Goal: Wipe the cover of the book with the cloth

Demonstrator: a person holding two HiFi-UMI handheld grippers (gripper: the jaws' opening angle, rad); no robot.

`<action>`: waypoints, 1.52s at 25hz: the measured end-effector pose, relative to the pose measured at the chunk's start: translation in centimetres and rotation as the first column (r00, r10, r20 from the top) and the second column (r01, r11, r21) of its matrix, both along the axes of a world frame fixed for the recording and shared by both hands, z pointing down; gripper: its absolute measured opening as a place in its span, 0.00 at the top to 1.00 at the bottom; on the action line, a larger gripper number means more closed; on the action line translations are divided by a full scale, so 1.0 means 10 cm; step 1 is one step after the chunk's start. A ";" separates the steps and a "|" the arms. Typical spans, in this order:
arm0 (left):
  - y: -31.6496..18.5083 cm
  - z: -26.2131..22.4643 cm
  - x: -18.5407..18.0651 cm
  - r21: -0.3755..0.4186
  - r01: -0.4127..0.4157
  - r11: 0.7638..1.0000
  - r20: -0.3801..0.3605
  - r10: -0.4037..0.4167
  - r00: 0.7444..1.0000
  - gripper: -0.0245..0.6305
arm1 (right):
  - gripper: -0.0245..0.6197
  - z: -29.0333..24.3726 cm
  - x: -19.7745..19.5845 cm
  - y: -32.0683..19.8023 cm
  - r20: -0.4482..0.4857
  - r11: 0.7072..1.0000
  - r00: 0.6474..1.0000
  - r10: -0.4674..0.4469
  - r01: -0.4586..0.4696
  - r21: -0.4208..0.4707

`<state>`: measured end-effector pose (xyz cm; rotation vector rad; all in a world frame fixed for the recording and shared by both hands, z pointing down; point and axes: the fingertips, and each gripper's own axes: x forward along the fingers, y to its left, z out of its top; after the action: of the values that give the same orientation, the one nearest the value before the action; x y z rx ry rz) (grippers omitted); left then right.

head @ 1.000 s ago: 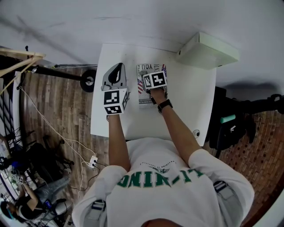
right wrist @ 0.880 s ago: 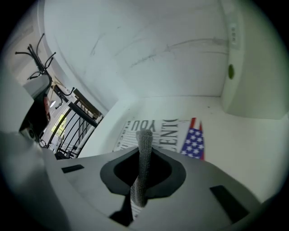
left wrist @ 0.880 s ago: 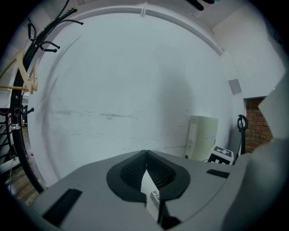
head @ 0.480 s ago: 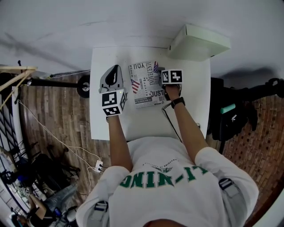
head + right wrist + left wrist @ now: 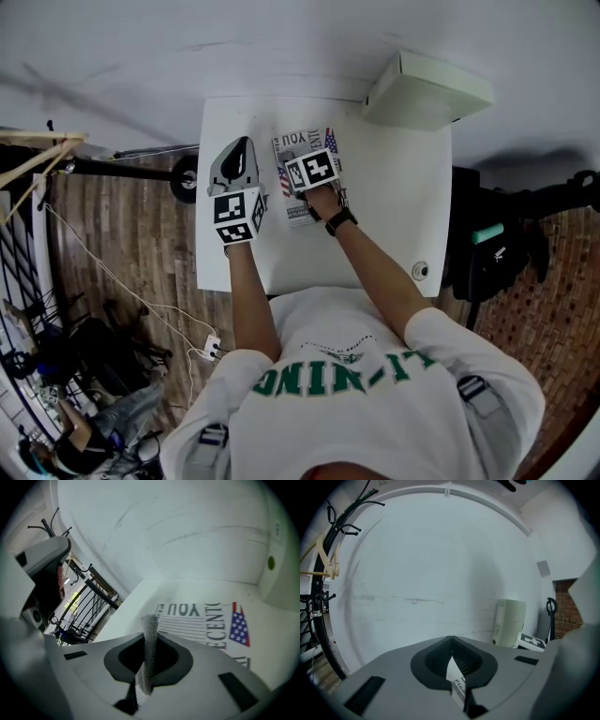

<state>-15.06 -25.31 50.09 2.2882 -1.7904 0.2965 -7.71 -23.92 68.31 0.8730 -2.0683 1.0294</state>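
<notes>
Cloth (image 5: 150, 626) on the book (image 5: 305, 141)
My right arm reached forward, right hand-held gripper (image 5: 149, 660) clamped on the grey cloth over the book's left half on the tabletop (image 5: 394, 197); left hand-held gripper (image 5: 452, 657) sat just beside it, pinching a white slip (image 5: 457, 680).

White T-shirt (image 5: 375, 422), green lettering (image 5: 309, 379), black wristwatch (image 5: 341, 221)

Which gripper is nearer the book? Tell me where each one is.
Right. The right gripper, shut on the cloth, is over the book; the left gripper, pinching a printed tag, is beside its left edge.
</notes>
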 end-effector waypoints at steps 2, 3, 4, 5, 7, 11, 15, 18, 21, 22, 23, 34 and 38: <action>0.03 -0.01 -0.03 -0.001 0.006 1.000 0.000 -0.006 1.000 0.95 | 0.91 0.11 -0.19 0.10 0.010 0.999 1.000 -0.027 0.027 -0.025; 0.04 -0.02 -0.04 -0.001 0.008 1.000 -0.001 -0.008 1.000 0.96 | 0.91 0.15 -0.23 0.13 0.015 0.999 0.999 -0.030 0.030 -0.032; 0.04 -0.03 -0.06 0.001 0.011 1.000 -0.002 -0.011 1.000 0.96 | 0.91 0.18 -0.24 0.14 0.022 0.999 0.999 -0.032 0.033 -0.033; 0.04 -0.05 -0.06 0.005 0.013 1.000 -0.003 -0.013 1.000 0.96 | 0.91 0.18 -0.23 0.13 0.029 0.999 0.999 -0.037 0.038 -0.032; 0.04 -0.06 -0.05 0.010 0.011 1.000 -0.004 -0.011 1.000 0.95 | 0.91 0.18 -0.14 0.08 0.027 0.999 0.999 -0.031 0.032 -0.030; 0.05 -0.02 0.03 0.001 -0.010 1.000 -0.005 0.010 1.000 0.95 | 0.91 0.18 0.39 -0.04 0.008 0.997 0.997 0.073 -0.072 -0.030; 0.05 -0.02 0.08 0.003 -0.020 1.000 -0.011 0.020 1.000 0.95 | 0.91 0.17 1.05 -0.14 -0.011 0.978 0.979 0.205 -0.205 -0.027; 0.06 -0.04 0.11 0.007 -0.028 1.000 -0.015 0.028 0.999 0.96 | 0.91 0.14 1.34 -0.17 -0.024 0.963 0.964 0.267 -0.267 -0.023; 0.07 -0.04 0.09 0.007 -0.029 1.000 -0.013 0.029 1.000 0.95 | 0.91 0.15 1.34 -0.18 -0.028 0.962 0.962 0.271 -0.272 -0.019; 0.08 -0.04 0.09 0.007 -0.028 1.000 -0.012 0.028 1.000 0.96 | 0.91 0.16 1.33 -0.18 -0.034 0.963 0.963 0.269 -0.270 -0.018; 0.10 -0.05 0.09 0.007 -0.027 1.000 -0.011 0.027 1.000 0.96 | 0.91 0.17 1.34 -0.19 -0.045 0.963 0.963 0.267 -0.268 -0.017; 0.34 -0.18 -0.22 0.013 0.047 0.999 0.011 -0.047 0.999 0.96 | 0.91 0.00 -0.04 0.17 0.072 1.000 0.997 -0.020 0.019 0.019; 0.39 -0.21 -0.27 0.013 0.060 0.998 0.025 -0.060 0.998 0.95 | 0.91 0.17 -0.25 0.31 0.029 0.997 0.997 -0.073 0.073 0.001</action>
<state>-17.79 -21.41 47.96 2.2436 -1.8747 0.3059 -10.19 -20.83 70.04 0.7803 -2.1083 1.0092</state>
